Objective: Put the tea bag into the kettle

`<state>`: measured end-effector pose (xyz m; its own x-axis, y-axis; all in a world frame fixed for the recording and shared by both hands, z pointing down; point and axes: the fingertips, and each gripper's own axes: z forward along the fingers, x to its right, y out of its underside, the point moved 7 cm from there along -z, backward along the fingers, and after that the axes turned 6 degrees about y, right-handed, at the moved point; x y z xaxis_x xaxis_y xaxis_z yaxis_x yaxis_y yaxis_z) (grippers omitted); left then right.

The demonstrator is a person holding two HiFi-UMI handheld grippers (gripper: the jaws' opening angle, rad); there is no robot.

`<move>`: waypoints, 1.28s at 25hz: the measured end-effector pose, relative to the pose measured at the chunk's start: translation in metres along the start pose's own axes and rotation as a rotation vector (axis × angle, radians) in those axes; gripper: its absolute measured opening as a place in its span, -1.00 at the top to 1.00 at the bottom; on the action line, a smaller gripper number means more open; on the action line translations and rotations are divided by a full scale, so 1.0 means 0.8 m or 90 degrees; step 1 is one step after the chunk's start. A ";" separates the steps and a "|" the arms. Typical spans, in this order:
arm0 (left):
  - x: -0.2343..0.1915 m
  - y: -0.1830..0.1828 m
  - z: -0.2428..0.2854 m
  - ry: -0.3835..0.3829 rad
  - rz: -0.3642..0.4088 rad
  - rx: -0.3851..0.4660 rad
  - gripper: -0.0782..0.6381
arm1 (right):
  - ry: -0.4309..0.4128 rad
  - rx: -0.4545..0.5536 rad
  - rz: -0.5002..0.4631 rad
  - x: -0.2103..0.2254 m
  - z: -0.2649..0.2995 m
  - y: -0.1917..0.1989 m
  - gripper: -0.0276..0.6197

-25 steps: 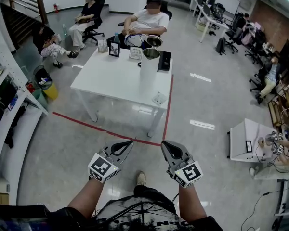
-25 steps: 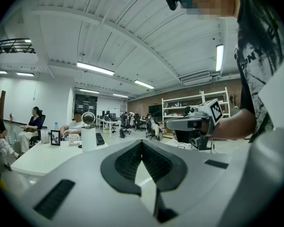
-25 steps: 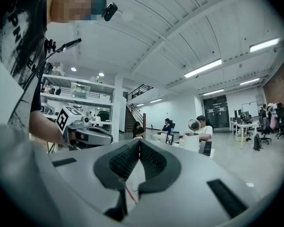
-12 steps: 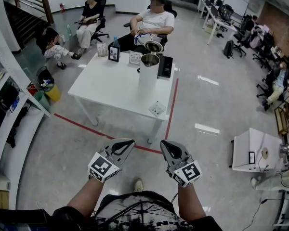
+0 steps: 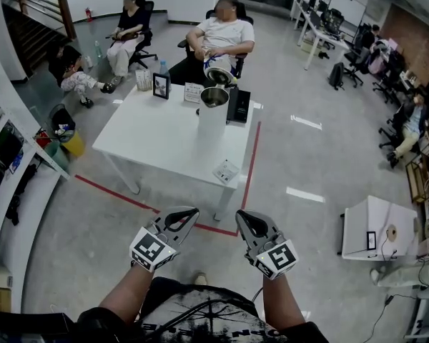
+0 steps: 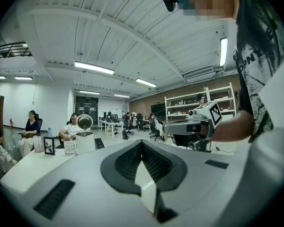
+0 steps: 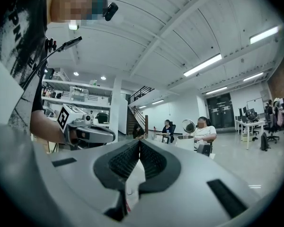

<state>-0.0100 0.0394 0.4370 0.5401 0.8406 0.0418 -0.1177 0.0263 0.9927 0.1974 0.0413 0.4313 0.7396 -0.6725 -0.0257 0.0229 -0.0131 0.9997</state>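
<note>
Kettle (image 5: 213, 113) open | flat packet (image 5: 226, 171) on table (image 5: 150, 131) too small to identify | left gripper (image 5: 193, 211), right gripper (image 5: 239, 214) closed, empty

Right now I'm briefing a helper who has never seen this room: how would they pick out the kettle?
Find the white table edged by red floor tape. Toward its far side stands the kettle, a tall white cylinder with its steel lid tipped open. It towers over the flat black box and small picture frame beside it.
</note>
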 end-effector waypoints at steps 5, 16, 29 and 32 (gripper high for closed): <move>-0.013 -0.002 0.015 0.009 0.006 0.004 0.76 | -0.001 -0.002 -0.001 0.013 0.010 0.000 0.88; -0.078 0.004 0.052 0.044 0.008 0.013 0.76 | 0.031 -0.013 -0.007 0.050 0.060 0.009 0.88; -0.225 0.001 0.113 0.093 -0.004 0.018 0.76 | 0.085 -0.028 -0.010 0.115 0.177 0.007 0.88; -0.257 0.002 0.124 0.105 -0.005 0.016 0.76 | 0.097 -0.039 -0.007 0.129 0.204 0.012 0.88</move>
<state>-0.0386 -0.1865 0.4410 0.3967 0.9178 0.0177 -0.0920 0.0206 0.9955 0.1647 -0.1489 0.4390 0.8328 -0.5519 -0.0426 0.0694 0.0277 0.9972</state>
